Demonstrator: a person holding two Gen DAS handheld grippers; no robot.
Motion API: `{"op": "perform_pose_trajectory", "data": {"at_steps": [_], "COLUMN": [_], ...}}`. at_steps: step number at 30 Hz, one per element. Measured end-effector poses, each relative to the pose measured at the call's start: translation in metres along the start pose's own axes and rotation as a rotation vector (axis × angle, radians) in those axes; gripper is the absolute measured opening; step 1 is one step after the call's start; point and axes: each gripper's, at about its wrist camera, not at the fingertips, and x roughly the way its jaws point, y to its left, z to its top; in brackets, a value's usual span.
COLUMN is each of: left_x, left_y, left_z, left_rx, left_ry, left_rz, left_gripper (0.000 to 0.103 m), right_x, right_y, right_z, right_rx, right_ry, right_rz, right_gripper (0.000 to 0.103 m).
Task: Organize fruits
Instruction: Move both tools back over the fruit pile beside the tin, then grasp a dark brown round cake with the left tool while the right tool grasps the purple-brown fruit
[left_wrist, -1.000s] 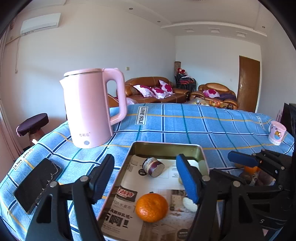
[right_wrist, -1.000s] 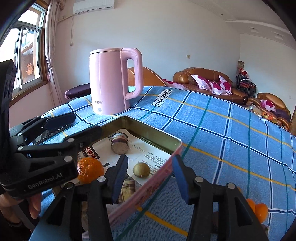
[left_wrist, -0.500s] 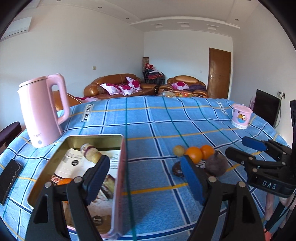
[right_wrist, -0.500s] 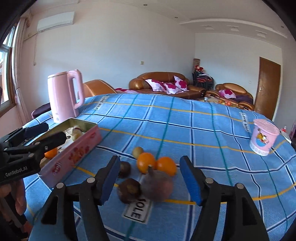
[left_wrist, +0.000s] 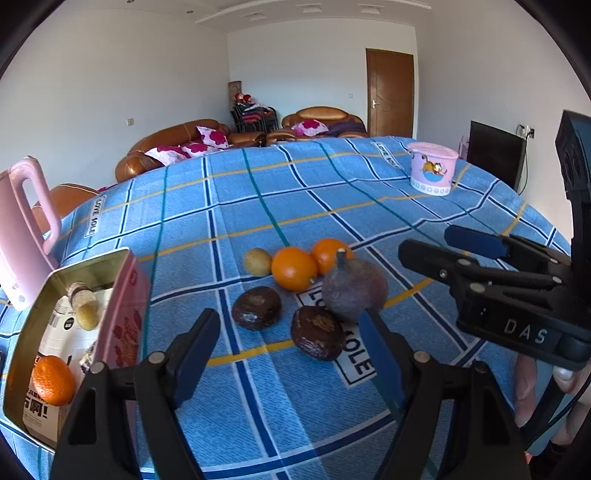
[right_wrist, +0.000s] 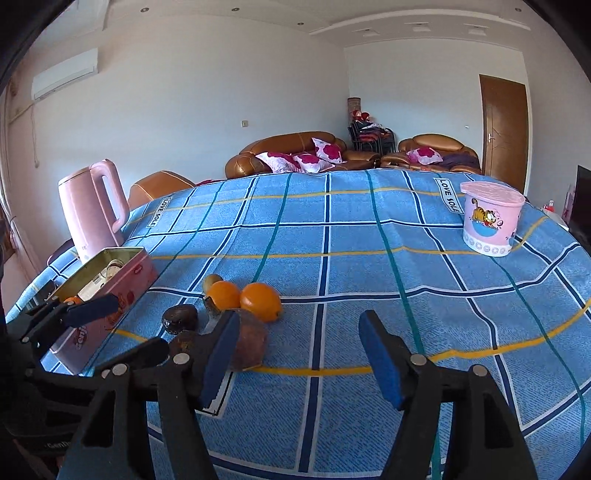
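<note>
Two grippers: both empty, nothing between the pads of either.
Left gripper (left_wrist: 288, 354): jaws closing but parted, pointing down and forward at the fruit pile; two dark brown fruits lie just ahead of its tips.
Right gripper (right_wrist: 295, 354): jaws apart and clear; its left pad stands just in front of the purple fruit, the pile lying left of its line.
Nearer hand: the left, by my judgement; the pile sits between its fingers' lines, while the right would have to swing left.
Dark fruit, near (left_wrist: 317, 338): long axis running slantwise across the left gripper's line, touching the purple fruit.
Dark fruit, far (left_wrist: 256, 307): a little apart, to the left.
Purple fruit (left_wrist: 354, 288): stem upward, beside two oranges.
Oranges (left_wrist: 294, 268): side by side, a small yellow-green fruit (left_wrist: 258, 261) just left.
Pink tin (left_wrist: 127, 325): open, left of the pile, holding one orange (left_wrist: 53, 385) and smaller items on paper.
Desk (left_wrist: 258, 199): blue plaid cloth; pink kettle (right_wrist: 92, 210) at left, cartoon tub (right_wrist: 491, 221) at far right.
Room: brown sofas, wooden door, white walls.
</note>
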Motion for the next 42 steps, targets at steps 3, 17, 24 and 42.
{"op": "perform_pose_trajectory", "data": {"at_steps": [3, 17, 24, 42], "left_x": [0.014, -0.005, -0.015, -0.009], "left_y": [-0.007, 0.016, 0.049, 0.060], "left_z": [-0.001, 0.002, 0.011, 0.010], "left_rx": [0.025, -0.055, -0.136, -0.174], "left_ry": [0.074, -0.022, -0.108, -0.107], "left_rz": [-0.032, -0.038, 0.055, 0.062], "left_gripper": [0.063, 0.037, 0.037, 0.037], "right_x": [0.002, 0.004, 0.008, 0.062], "right_y": [-0.008, -0.004, 0.028, 0.050], "right_z": [-0.001, -0.001, 0.009, 0.008], "right_rx": [0.043, 0.025, -0.076, -0.139], "right_ry": [0.010, 0.019, 0.036, 0.285], "right_rz": [0.021, 0.040, 0.089, 0.113], "right_gripper": [0.069, 0.069, 0.069, 0.051]}}
